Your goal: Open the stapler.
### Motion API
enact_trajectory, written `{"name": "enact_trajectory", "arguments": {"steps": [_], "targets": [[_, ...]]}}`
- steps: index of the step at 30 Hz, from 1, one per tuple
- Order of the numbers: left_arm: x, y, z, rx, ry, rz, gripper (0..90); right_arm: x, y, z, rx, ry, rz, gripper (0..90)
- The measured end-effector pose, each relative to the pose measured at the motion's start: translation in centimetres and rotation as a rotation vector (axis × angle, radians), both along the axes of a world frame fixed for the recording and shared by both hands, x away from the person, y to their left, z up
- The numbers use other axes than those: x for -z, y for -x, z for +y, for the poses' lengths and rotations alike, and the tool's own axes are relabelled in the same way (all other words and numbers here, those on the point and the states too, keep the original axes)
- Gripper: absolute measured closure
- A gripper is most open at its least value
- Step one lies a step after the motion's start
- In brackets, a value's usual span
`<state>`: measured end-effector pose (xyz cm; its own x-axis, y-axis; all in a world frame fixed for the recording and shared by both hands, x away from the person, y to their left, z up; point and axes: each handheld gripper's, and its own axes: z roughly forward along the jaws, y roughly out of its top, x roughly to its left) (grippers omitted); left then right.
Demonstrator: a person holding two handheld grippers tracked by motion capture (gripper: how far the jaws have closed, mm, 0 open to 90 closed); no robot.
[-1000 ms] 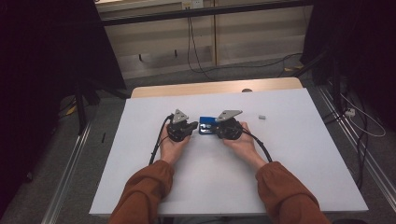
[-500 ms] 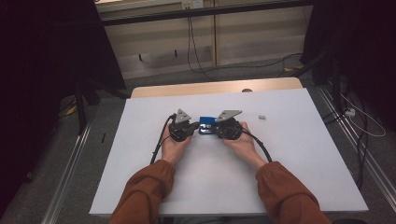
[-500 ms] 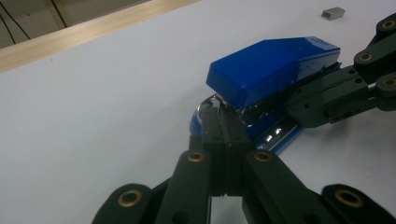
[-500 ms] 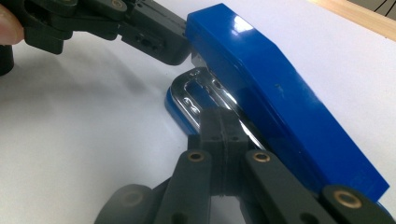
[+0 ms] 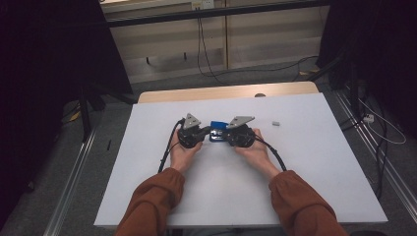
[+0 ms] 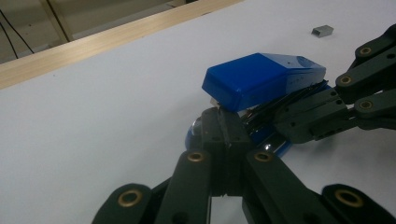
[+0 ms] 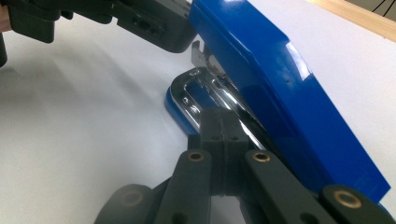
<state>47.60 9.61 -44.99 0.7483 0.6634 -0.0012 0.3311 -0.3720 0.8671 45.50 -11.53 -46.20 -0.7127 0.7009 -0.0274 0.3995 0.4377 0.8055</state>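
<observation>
Jaws of left gripper (image 6: 227,135) pressed together at nose of blue stapler (image 6: 261,79), just under its raised top. Jaws of right gripper (image 7: 222,128) likewise together, against stapler's chrome base from opposite end. Stapler sits between both, on white counter (image 5: 314,162). Small grey staple block (image 5: 276,124) well beyond right gripper.

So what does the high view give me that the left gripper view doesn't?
High view alone: the person's hands, orange sleeves, both grippers' grey plates, the cables, and the whole table with the floor around it. Left gripper view alone: the stapler's blue top raised off its base at the front, and the left gripper with jaws closed at that end. Both show the stapler, the right gripper and the small grey piece.
</observation>
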Motion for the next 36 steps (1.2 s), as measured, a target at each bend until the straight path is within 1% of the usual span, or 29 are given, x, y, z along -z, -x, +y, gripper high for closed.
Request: {"name": "enact_trajectory", "arguments": {"steps": [13, 18, 20, 24, 26, 30, 34, 36], "targets": [[-0.4, 0.0, -0.1, -0.002, 0.016, -0.009, 90.0, 0.0, 0.1, 0.0, 0.004, 0.003, -0.005, 90.0], [-0.6, 0.1, -0.2, -0.007, 0.034, -0.010, 90.0, 0.0, 0.1, 0.1, 0.006, 0.005, -0.007, 90.0], [-0.7, 0.2, -0.3, -0.010, 0.033, -0.017, 90.0, 0.0, 0.1, 0.1, 0.006, 0.005, -0.007, 90.0], [-1.0, 0.2, -0.3, -0.009, 0.051, -0.018, 90.0, 0.0, 0.1, 0.1, 0.010, 0.004, -0.007, 90.0], [-1.0, 0.1, -0.3, -0.010, 0.044, -0.023, 90.0, 0.0, 0.1, 0.1, 0.010, 0.005, -0.008, 90.0], [-1.1, 0.1, -0.4, -0.011, 0.057, -0.026, 90.0, 0.0, 0.2, 0.2, 0.015, 0.007, -0.010, 90.0], [-1.2, 0.1, -0.4, -0.011, 0.062, -0.023, 90.0, 0.0, 0.3, 0.3, 0.019, 0.024, -0.021, 90.0], [-1.3, 0.1, -0.6, -0.015, 0.068, -0.031, 90.0, 0.0, 0.3, 0.3, 0.019, 0.021, -0.018, 90.0]]}}
